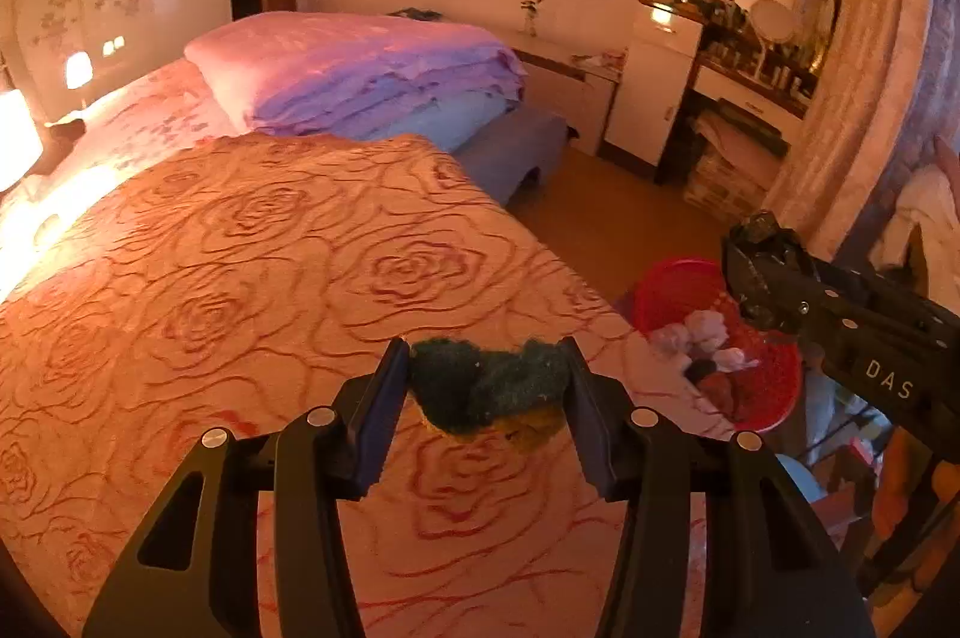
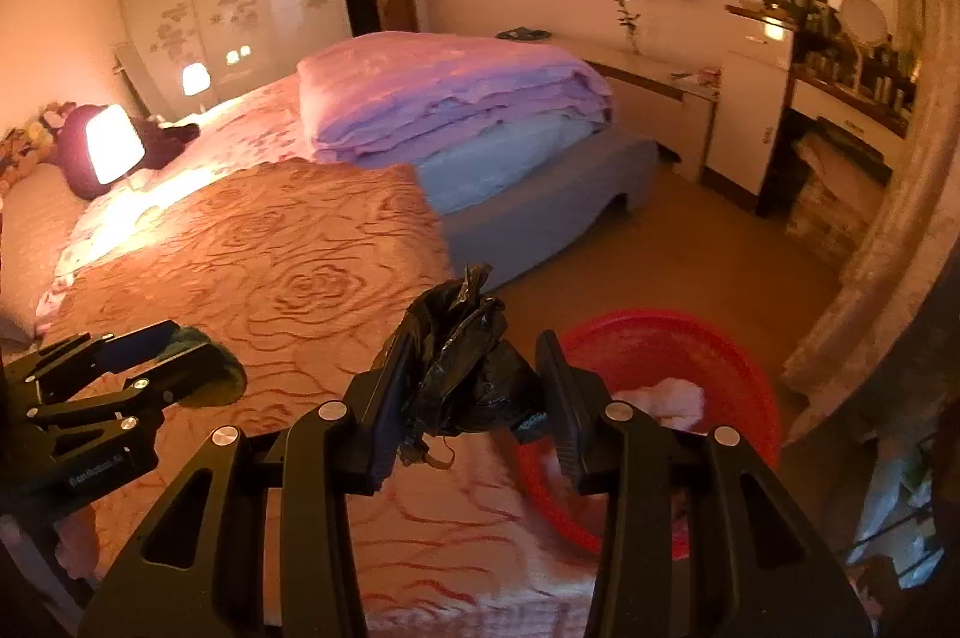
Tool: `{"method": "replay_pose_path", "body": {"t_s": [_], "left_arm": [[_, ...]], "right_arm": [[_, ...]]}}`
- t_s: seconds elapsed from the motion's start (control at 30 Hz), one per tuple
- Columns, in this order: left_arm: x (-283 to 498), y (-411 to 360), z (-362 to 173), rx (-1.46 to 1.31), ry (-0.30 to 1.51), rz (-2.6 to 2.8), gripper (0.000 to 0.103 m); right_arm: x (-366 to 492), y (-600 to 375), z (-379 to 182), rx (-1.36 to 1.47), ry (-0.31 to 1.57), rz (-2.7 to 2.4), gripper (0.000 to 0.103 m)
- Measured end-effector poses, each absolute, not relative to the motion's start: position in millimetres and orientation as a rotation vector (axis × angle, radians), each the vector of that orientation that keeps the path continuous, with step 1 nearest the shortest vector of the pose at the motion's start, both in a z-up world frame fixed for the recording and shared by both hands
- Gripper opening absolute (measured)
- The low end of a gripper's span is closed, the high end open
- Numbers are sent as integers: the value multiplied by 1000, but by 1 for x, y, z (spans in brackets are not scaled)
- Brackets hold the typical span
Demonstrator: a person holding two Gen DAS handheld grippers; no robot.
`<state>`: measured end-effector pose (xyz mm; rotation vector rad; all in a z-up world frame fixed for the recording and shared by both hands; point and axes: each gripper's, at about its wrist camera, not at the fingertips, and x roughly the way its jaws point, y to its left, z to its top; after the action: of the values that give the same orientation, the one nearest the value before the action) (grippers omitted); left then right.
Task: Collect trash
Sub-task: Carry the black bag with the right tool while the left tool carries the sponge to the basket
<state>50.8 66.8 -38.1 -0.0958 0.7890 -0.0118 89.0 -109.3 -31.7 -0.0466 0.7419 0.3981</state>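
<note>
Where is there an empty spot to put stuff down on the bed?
The rose-patterned bedspread is bare from the grippers up to the folded purple quilt. The floor between bed and white cabinet is open too. It's crowded in the red basket, which already holds crumpled trash.

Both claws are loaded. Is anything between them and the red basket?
Nothing visible blocks either. The right claw, shut on the black bag, is next to the red basket. The left claw, shut on the sponge, has only bedspread before it.
</note>
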Motion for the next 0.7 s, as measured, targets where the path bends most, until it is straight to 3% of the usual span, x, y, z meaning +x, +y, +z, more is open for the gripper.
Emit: {"method": "replay_pose_path", "body": {"t_s": [0.7], "left_arm": [[109,-32,-33,-2,802,-175,48]], "right_arm": [[110,-210,-48,35,761,193,40]]}}
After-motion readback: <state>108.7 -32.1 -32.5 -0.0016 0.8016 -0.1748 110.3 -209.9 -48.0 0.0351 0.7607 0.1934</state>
